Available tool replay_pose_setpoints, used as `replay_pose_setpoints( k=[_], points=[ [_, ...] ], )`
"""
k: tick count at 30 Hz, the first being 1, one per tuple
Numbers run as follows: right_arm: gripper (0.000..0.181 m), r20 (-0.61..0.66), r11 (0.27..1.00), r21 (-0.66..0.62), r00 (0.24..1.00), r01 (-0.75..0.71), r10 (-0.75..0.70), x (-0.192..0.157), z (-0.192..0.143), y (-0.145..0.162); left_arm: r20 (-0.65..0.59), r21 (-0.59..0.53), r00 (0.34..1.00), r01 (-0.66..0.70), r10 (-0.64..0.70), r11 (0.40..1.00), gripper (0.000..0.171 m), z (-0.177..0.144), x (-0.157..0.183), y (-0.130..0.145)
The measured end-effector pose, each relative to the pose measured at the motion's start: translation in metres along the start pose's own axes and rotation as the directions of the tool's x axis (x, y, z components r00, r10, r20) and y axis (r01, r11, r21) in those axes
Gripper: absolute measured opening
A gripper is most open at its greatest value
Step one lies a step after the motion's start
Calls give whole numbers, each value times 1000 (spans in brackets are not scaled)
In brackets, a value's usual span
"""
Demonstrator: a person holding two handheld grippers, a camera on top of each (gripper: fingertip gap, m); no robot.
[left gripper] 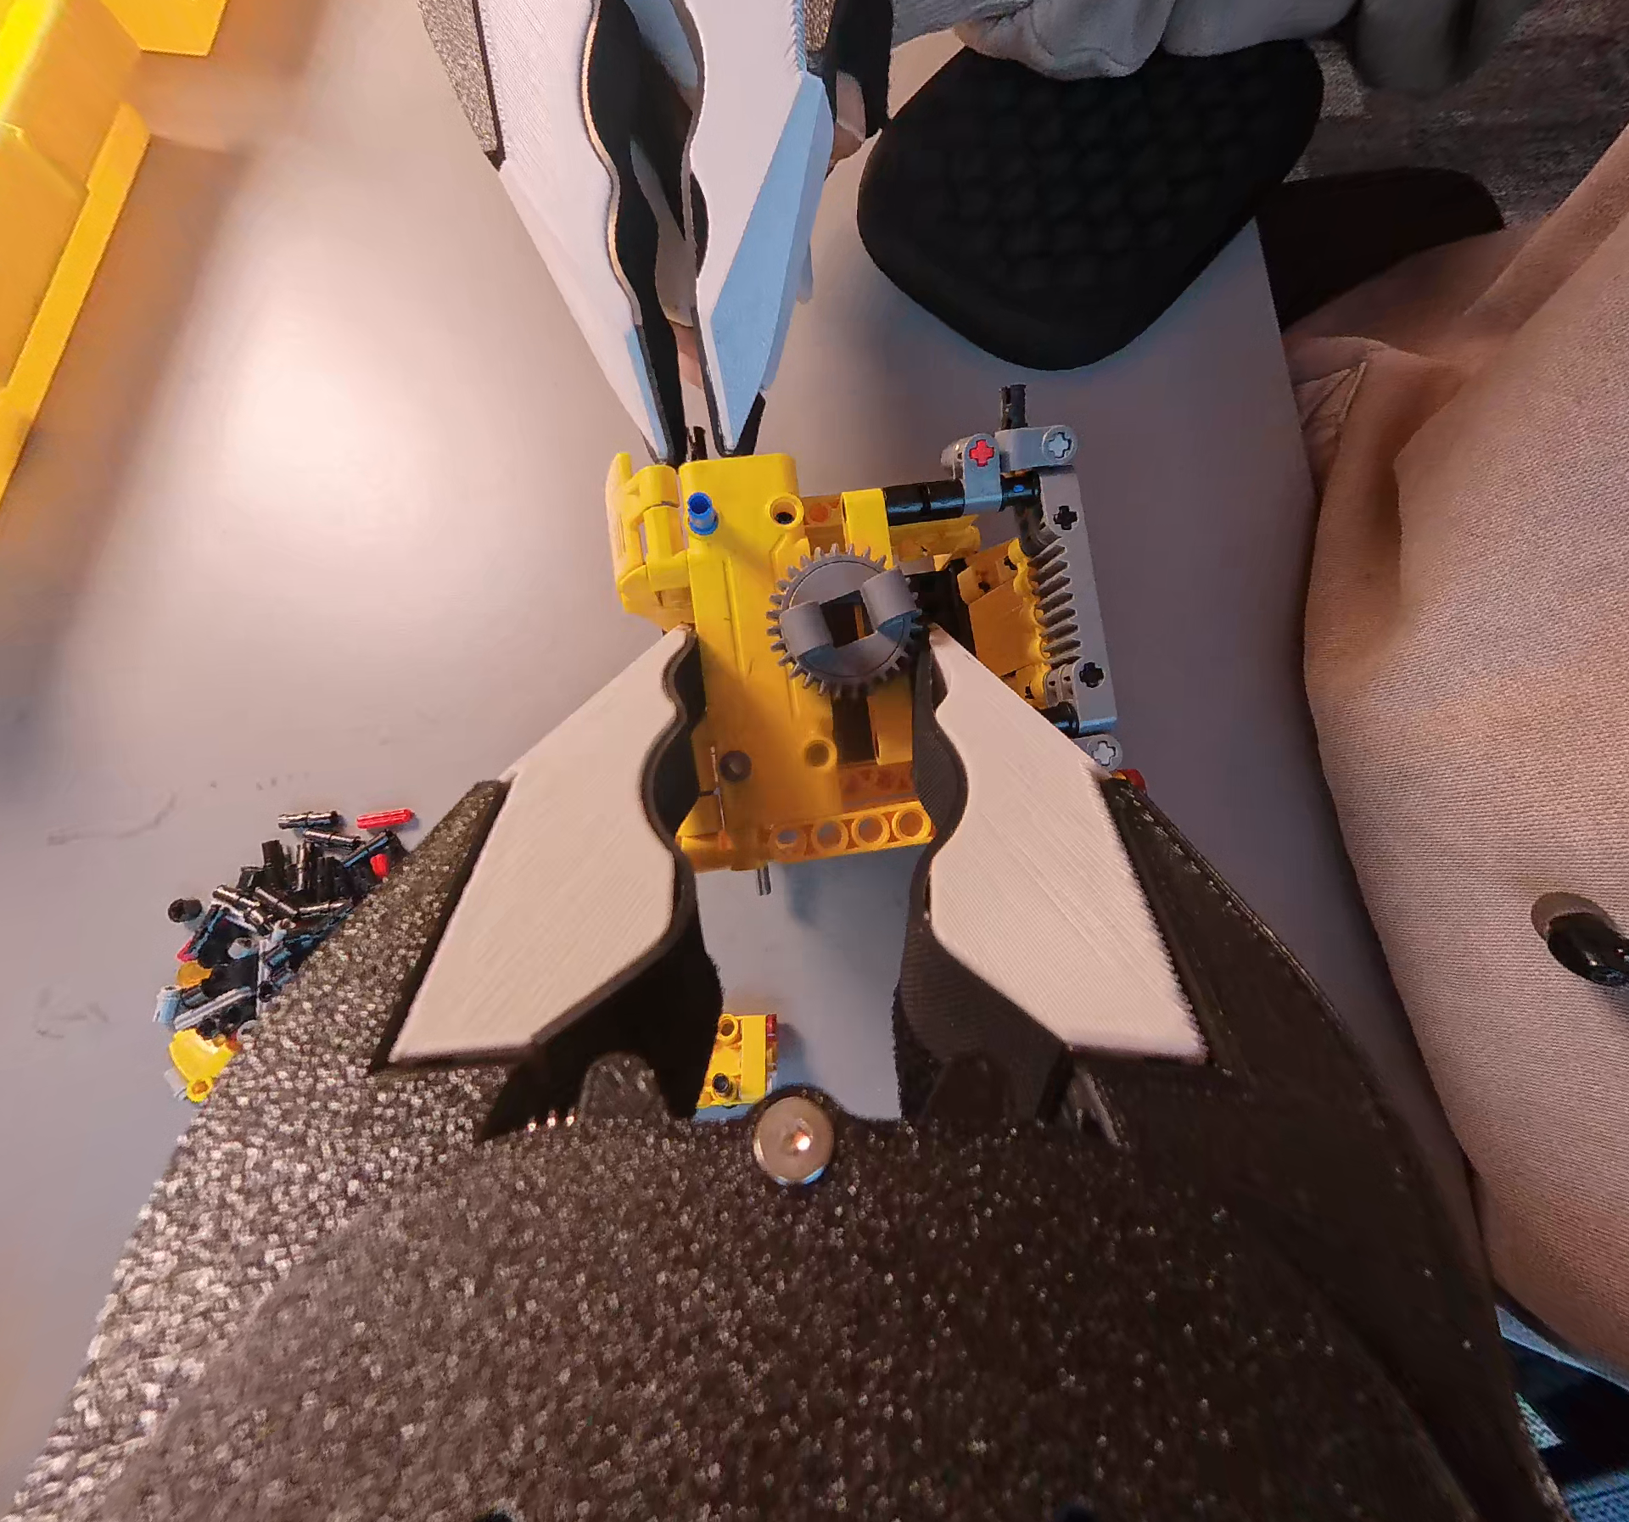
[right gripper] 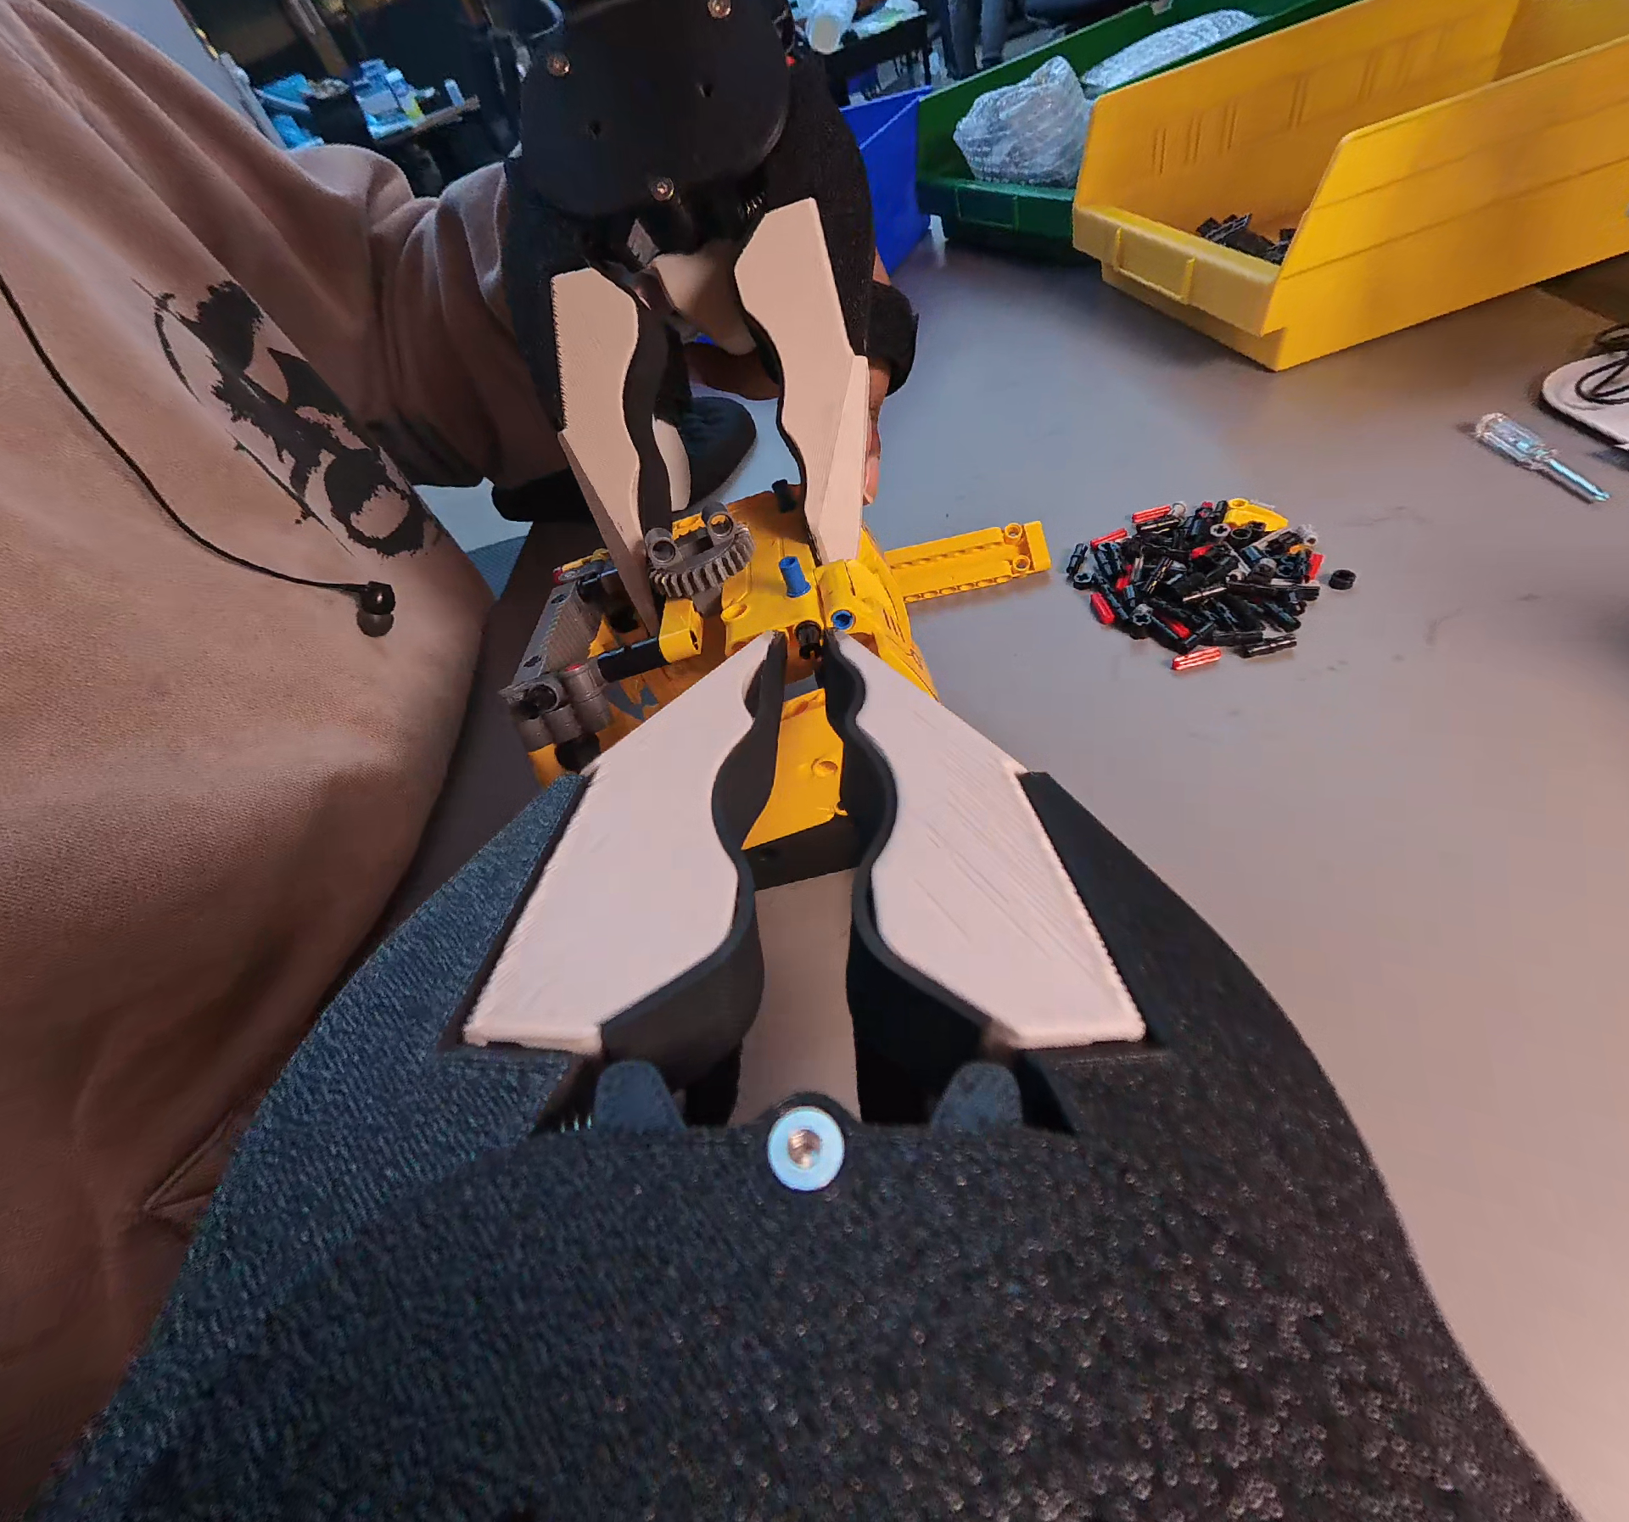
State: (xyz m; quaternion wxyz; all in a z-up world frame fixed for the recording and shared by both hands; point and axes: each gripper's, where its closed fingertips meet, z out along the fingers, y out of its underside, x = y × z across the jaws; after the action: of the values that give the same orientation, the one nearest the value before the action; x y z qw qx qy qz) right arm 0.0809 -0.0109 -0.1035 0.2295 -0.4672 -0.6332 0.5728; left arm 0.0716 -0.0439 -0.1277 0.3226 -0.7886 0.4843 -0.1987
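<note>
A yellow toy-brick model (left gripper: 749, 625) with a grey gear (left gripper: 837, 616) and a grey toothed rack (left gripper: 1071, 598) stands on the grey table (left gripper: 308, 510). My left gripper (left gripper: 811, 642) is shut on the model, one finger on each side of its yellow body. It also shows in the right wrist view (right gripper: 740, 585), coming from above. My right gripper (right gripper: 800, 642) is shut on a small black pin (right gripper: 804, 635) at the model's (right gripper: 793, 739) near edge, beside a blue pin (right gripper: 791, 576). In the left wrist view the right gripper (left gripper: 705, 450) comes down from the top.
A pile of small black and red pins (right gripper: 1199, 581) lies right of the model, seen also in the left wrist view (left gripper: 264, 907). A yellow beam (right gripper: 970, 559) sticks out toward it. Yellow bin (right gripper: 1322, 184), green bin (right gripper: 996, 184) and screwdriver (right gripper: 1543, 466) sit beyond. A person's tan sweatshirt (right gripper: 176, 510) is close by. My hands' fingertips stand some 5 centimetres from each other.
</note>
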Motion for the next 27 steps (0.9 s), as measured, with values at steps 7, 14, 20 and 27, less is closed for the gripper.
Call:
replay_pose_setpoints(
  k=[7,14,20,27],
  points=[
    [3,9,998,14,998,64,-64,-1,0,0,-15,11,1000,8,-8,1000,46,0,2,0],
    [3,39,995,58,996,79,-81,-8,-2,3,-10,40,1000,17,-17,999,46,2,9,-2],
    [3,39,994,71,996,78,-81,-15,-6,6,-6,73,1000,9,-8,997,46,5,15,-7],
    [3,28,994,78,997,74,-76,-18,-13,9,-4,87,1000,9,-9,996,45,5,17,-7]
  ],
)
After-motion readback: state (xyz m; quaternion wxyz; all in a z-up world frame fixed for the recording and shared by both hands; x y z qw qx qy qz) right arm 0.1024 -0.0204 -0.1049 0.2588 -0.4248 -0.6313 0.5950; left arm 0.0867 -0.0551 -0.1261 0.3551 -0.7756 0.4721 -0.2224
